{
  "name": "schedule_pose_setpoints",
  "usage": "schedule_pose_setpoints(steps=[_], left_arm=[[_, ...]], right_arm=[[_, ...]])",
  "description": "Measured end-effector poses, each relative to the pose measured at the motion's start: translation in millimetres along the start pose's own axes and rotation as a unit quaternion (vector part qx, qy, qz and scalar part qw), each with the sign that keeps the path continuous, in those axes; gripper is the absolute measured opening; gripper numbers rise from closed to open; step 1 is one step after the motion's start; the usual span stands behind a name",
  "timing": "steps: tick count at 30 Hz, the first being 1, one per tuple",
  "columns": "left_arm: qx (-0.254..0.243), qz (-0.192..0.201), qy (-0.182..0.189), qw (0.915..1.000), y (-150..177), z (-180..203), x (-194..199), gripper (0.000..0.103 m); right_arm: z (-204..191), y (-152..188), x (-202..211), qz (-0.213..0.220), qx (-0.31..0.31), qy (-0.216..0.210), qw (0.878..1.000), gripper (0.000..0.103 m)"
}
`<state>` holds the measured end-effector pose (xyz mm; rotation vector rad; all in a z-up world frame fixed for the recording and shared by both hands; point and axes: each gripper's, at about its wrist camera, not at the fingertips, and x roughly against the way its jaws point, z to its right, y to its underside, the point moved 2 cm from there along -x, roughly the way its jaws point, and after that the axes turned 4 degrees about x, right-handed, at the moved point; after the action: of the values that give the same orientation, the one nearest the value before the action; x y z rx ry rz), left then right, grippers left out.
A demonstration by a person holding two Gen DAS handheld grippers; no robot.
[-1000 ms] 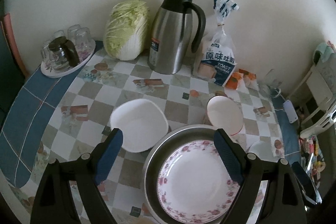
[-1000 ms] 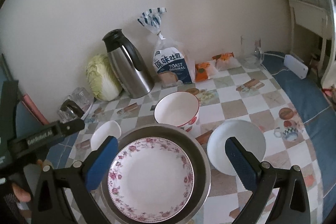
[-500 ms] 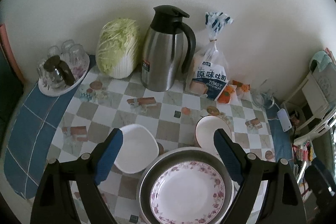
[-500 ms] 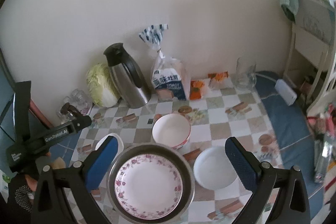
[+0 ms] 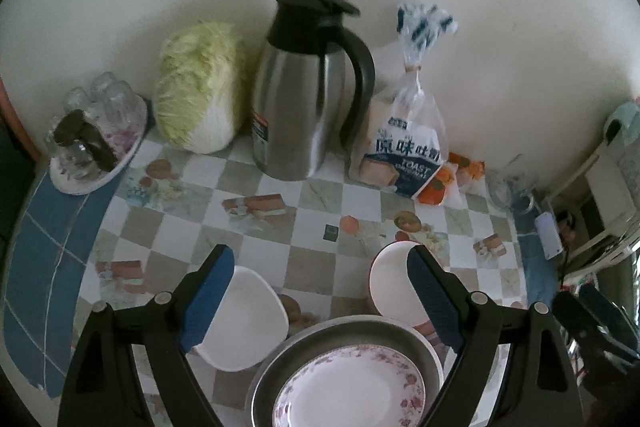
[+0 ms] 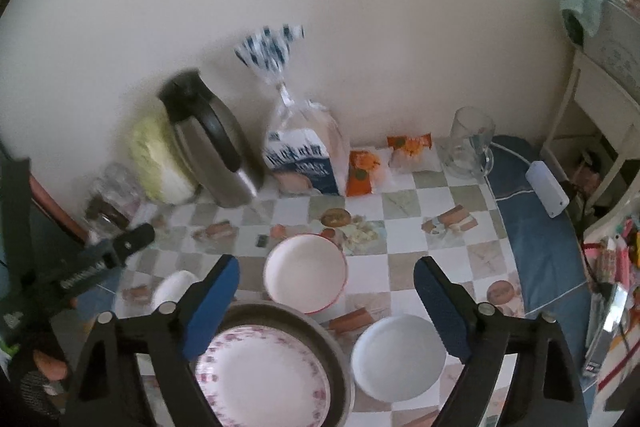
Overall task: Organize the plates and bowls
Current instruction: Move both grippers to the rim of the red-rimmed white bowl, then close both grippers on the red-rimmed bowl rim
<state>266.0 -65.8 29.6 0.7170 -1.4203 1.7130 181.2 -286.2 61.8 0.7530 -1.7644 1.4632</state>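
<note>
At the bottom of my view, my left tool (image 5: pixel 320 295) hangs spread and empty; my right tool (image 6: pixel 326 301), jaws just narrowing, also grips nothing. Below them a floral plate (image 6: pixel 262 375) sits in a metal basin (image 6: pixel 338 367) on the checkered tabletop (image 6: pixel 404 203), bowls (image 6: pixel 306 277) beside, thermos (image 5: pixel 304 107) beyond at centre.

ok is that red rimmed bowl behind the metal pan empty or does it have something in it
Empty, as far as the right wrist view shows: the red-rimmed bowl stands upright behind the metal pan, and its white inside shows nothing in it.
</note>
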Motion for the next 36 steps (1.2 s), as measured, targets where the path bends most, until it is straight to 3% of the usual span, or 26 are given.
schedule_pose_setpoints(steps=[2,5,7,13,15,17,21,23,29,36], left_arm=[[-0.012,-0.014,0.001,0.9998,0.6,6.8,-16.9,0.089],[-0.011,-0.042,0.019,0.9989,4.4,15.5,-45.8,0.089],[-0.017,-0.055,0.022,0.9981,7.6,21.7,-64.1,0.089],[-0.033,-0.086,0.003,0.9958,17.1,29.3,-109.0,0.088],[-0.041,-0.093,-0.001,0.9948,21.8,30.8,-122.9,0.082],[-0.046,-0.104,-0.002,0.9935,25.1,32.1,-134.8,0.068],[-0.053,-0.121,0.009,0.9912,31.1,37.1,-152.4,0.06],[-0.059,-0.129,0.011,0.9898,34.9,41.0,-159.9,0.047],[-0.073,-0.152,0.02,0.9854,46.9,52.4,-180.9,0.031],[-0.1,-0.182,0.012,0.9782,59.2,60.6,-200.8,0.02]], right_arm=[[-1.3,1.2,-18.4,-0.016,0.007,0.008,1.0,0.078],[-1.0,5.8,-49.9,-0.045,0.005,0.007,0.999,0.076],[-0.5,10.4,-71.7,-0.062,0.006,0.009,0.998,0.068],[0.6,26.3,-125.6,-0.108,0.006,0.007,0.994,0.054],[2.3,29.8,-137.9,-0.117,0.006,0.014,0.993,0.05],[6.3,33.9,-152.1,-0.128,0.001,0.013,0.992,0.043],[13.3,40.7,-177.1,-0.15,-0.007,0.008,0.989,0.036],[14.6,42.8,-185.7,-0.156,-0.009,0.005,0.988,0.032],[10.6,50.0,-209.6,-0.173,-0.001,-0.002,0.985,0.018],[5.1,55.6,-228.7,-0.188,0.009,-0.012,0.982,0.015]])
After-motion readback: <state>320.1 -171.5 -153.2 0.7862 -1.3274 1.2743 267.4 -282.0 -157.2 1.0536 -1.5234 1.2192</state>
